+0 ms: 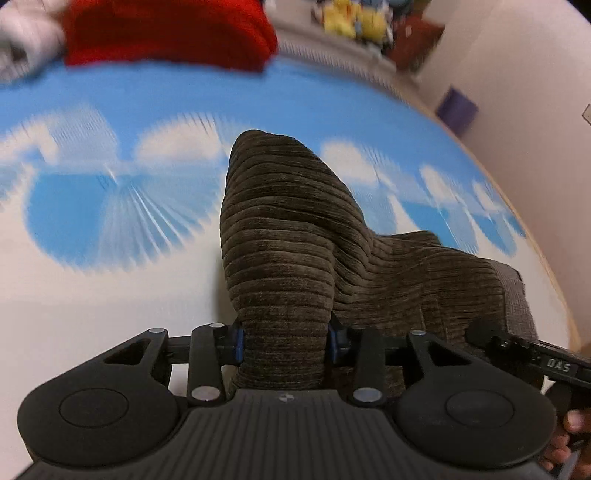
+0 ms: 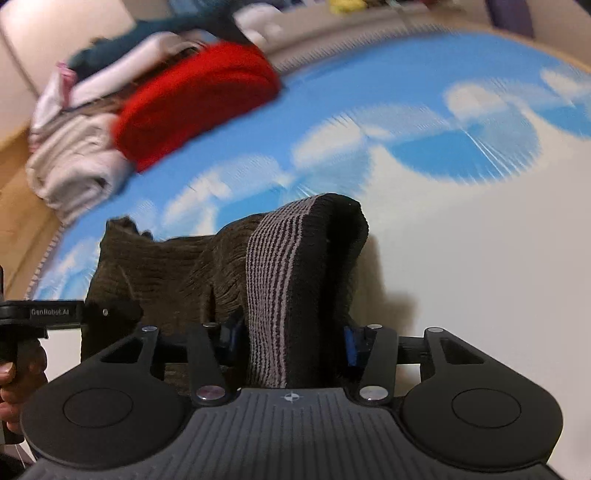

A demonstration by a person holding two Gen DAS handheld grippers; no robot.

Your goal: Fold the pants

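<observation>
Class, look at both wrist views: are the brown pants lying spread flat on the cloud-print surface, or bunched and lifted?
Bunched and lifted: the pants rise in a peak from each claw, left claw and right claw.

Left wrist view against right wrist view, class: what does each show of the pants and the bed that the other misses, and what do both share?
Only the left wrist view: yellow plush toys. Only the right wrist view: the pants' striped inner waistband and a pile of pale folded laundry. Both: brown corduroy pants clamped in each gripper, left gripper and right gripper, a red garment, and the cloud-print sheet.
</observation>
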